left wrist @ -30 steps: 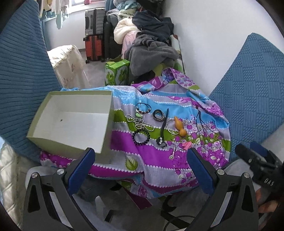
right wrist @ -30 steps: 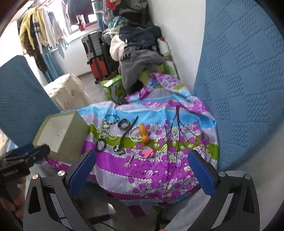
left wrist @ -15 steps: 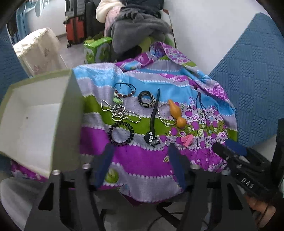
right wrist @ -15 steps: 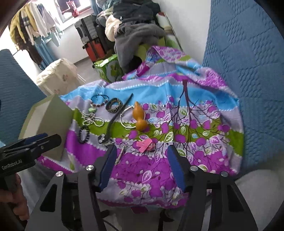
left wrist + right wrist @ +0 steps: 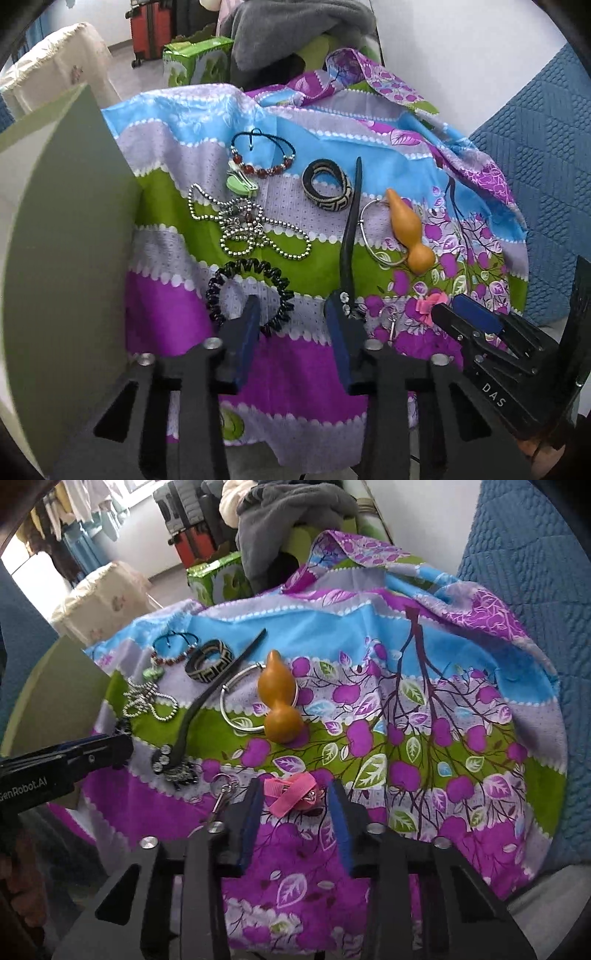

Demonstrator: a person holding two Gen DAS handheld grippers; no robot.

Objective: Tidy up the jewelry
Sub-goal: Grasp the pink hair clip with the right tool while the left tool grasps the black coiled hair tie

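Observation:
Jewelry lies on a flowered cloth [image 5: 295, 369]. My left gripper [image 5: 291, 314] hangs low over a black coil hair tie [image 5: 247, 291]; its jaws are closing, with the coil's right side between them and untouched. My right gripper [image 5: 294, 797] straddles a pink bow clip [image 5: 291, 794]; its jaws are also closing and the pads stand just clear of the bow. Farther back lie a silver bead chain [image 5: 247, 229], a red bead bracelet [image 5: 264, 162], a woven bangle [image 5: 327, 184], a black strap [image 5: 349, 236], a silver hoop [image 5: 373, 236] and an orange gourd [image 5: 406, 229].
An open green-and-white box [image 5: 66, 258] stands at the cloth's left edge, close to my left gripper. A small key ring [image 5: 221, 786] lies left of the bow. Blue cushions [image 5: 535, 572] flank the cloth. Clothes, suitcases and a green carton [image 5: 199, 62] fill the room behind.
Both grippers have dropped toward the cloth and tipped further down. Their jaws have narrowed from wide open, the left around the coil tie, the right around the pink bow.

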